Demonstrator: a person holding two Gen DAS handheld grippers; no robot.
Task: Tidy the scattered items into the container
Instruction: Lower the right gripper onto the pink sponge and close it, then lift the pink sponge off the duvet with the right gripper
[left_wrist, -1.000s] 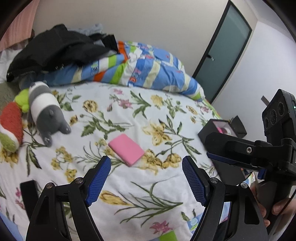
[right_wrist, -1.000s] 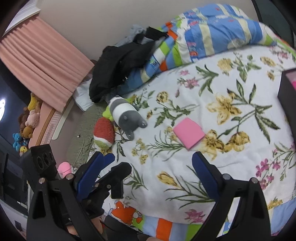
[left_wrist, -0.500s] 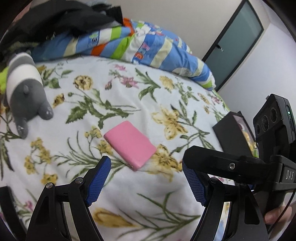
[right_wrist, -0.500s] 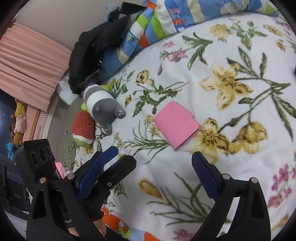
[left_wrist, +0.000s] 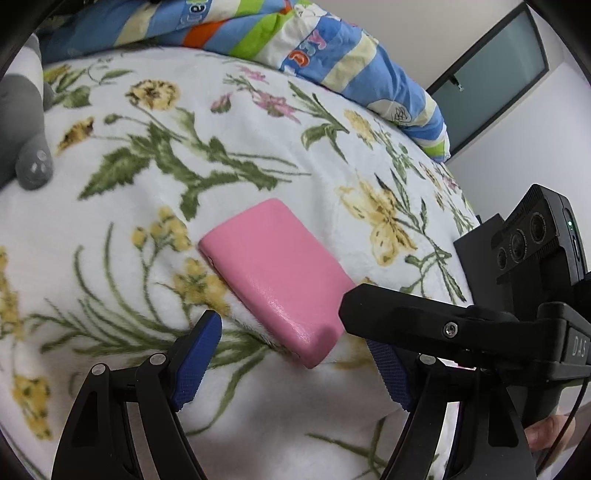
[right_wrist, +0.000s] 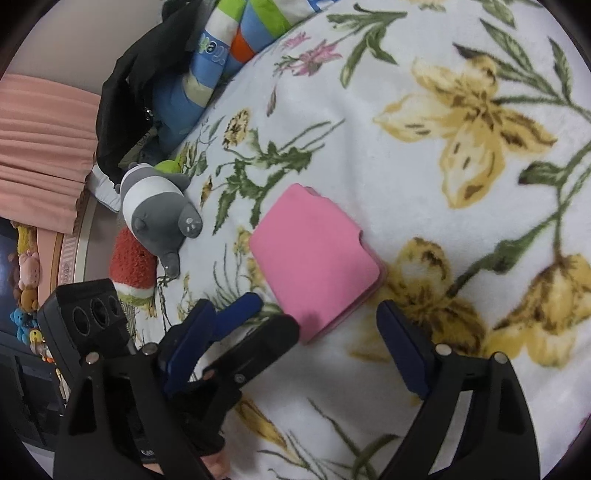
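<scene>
One pink wallet (left_wrist: 275, 275) lies flat, long axis running diagonally.

the right tongs (right_wrist: 319, 328), just narrowing, stand spread over the pink wallet's (right_wrist: 314, 258) near corner on the floral blanket (right_wrist: 424, 155).

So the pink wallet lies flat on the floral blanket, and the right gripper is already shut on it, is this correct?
Not quite. The pink wallet does lie flat on the floral blanket, but the right gripper is open; its jaws, which have just been closing a little, stand short of the wallet's near corner. The right wrist view shows this.
</scene>
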